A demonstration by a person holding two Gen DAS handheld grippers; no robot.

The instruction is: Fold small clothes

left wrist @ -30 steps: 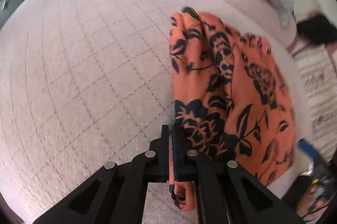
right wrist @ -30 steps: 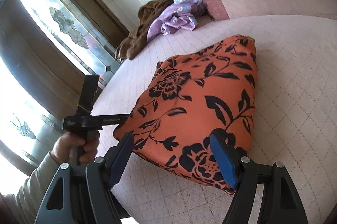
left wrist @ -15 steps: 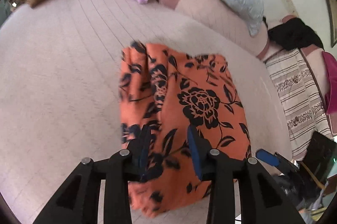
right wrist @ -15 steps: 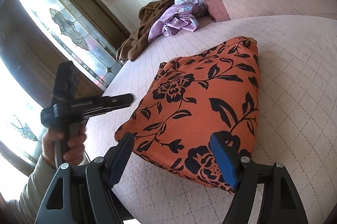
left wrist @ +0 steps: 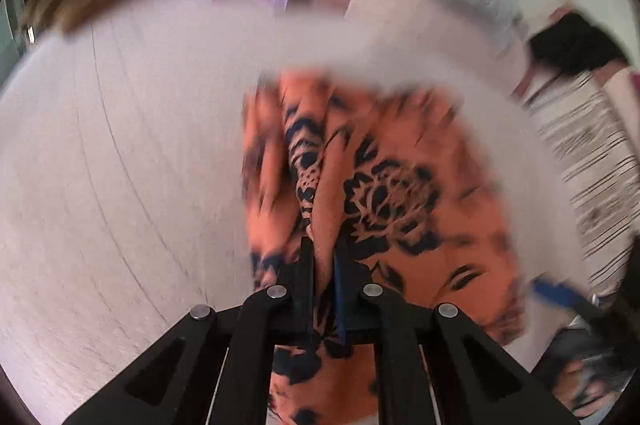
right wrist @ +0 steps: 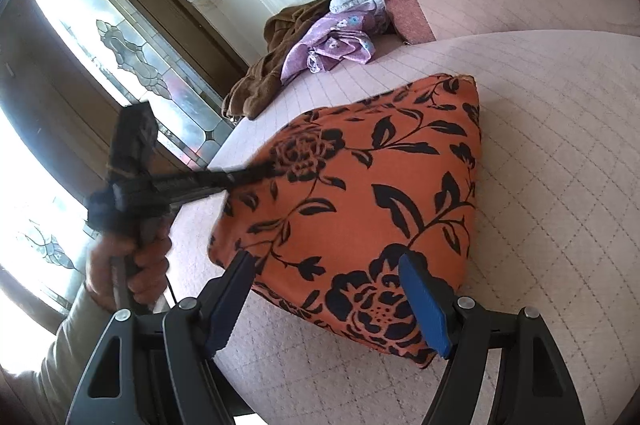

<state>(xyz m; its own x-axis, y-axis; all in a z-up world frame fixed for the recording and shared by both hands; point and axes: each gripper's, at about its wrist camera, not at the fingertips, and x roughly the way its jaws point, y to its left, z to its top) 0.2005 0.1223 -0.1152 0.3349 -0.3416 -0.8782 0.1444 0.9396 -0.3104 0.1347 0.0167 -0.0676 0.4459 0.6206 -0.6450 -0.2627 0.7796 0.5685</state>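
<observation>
Pinching a ridge of the orange floral garment at lower centre, the left gripper is risking undoing the fold; the right gripper is hovering spread.

Orange garment with black floral print, folded into a rough rectangle, lying flat on the quilted pink bed cover. One edge is bunched into a raised ridge; detail there is blurred.

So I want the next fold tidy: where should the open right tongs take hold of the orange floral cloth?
Probably the near corner of the orange floral cloth, coming low from the bed's front edge: it lies flat and free just ahead of the right tongs, across from the left tongs' pinch.
</observation>
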